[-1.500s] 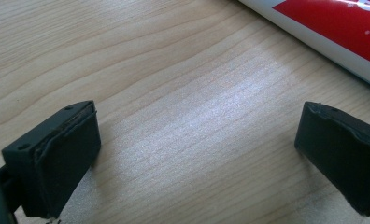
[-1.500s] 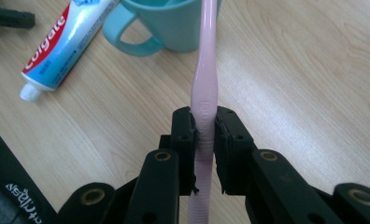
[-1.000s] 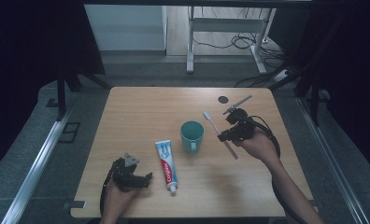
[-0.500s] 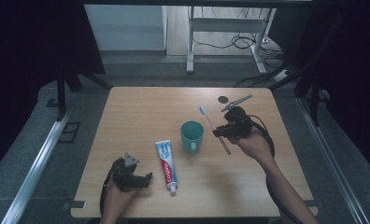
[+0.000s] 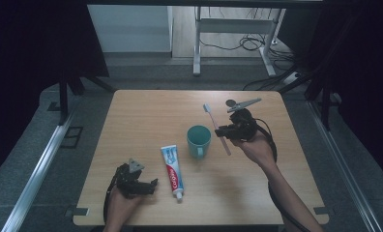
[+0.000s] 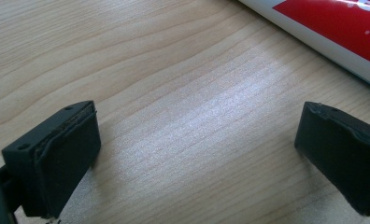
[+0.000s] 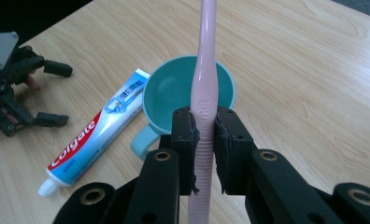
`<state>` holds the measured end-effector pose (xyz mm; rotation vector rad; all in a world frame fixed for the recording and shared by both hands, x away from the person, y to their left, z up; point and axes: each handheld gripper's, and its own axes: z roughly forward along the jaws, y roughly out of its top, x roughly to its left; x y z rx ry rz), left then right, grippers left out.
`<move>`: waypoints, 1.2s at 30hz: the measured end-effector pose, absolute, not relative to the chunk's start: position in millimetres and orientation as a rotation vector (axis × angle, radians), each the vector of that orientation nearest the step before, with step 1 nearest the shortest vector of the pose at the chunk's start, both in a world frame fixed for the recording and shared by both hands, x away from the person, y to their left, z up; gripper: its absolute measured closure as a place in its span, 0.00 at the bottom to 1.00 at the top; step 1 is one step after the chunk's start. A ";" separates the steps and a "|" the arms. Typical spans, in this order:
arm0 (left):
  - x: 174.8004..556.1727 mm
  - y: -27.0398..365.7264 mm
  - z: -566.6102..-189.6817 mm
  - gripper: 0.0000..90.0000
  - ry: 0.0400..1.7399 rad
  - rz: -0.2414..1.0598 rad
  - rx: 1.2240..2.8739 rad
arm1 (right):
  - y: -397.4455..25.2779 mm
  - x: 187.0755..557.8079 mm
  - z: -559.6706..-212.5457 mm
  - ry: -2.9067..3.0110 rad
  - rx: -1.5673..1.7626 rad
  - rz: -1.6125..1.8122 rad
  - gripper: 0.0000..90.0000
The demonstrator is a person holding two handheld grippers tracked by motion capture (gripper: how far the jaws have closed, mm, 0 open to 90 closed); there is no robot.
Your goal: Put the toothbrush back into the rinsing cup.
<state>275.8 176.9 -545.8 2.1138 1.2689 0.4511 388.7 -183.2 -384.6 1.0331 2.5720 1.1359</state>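
toothbrush point(image 7: 205, 79), pale pink, sits clamped by its ribbed handle between the two black jaws of the right gripper point(image 7: 204, 135), which are closed tight on it. in the right gripper view its shaft runs up past the mouth of a teal mug point(image 7: 185, 100), and its head is cut off at the top edge. in the high view the toothbrush point(image 5: 216, 128) slants across the right gripper point(image 5: 224, 131), bristle end pointing toward the far edge of the table point(image 5: 146, 111), handle end toward the person, just to the right of the teal mug point(image 5: 198, 140). whether it is above the rim or beside it cannot be told.

the mug stands upright near the middle of the table, handle toward the near side. just left of it lies a tube of colgate toothpaste point(image 5: 172, 166), flat, cap toward the near edge.

the left gripper point(image 5: 148, 186) rests low at the near left of the table, just beside the tube. in the left gripper view its jaws stand wide apart over bare wood with nothing between them, and the red and white toothpaste point(image 6: 332, 32) crosses the upper right corner.
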 end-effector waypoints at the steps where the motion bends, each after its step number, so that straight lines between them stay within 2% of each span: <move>1: 275.8 176.9 -545.8 0.00 1.269 0.451 2.114 | -182.5 389.0 -384.9 2.565 1.031 1.140 0.87; 36: 275.9 176.9 -545.8 0.00 1.268 0.451 2.116 | -143.1 417.0 -385.0 2.479 1.008 1.257 0.87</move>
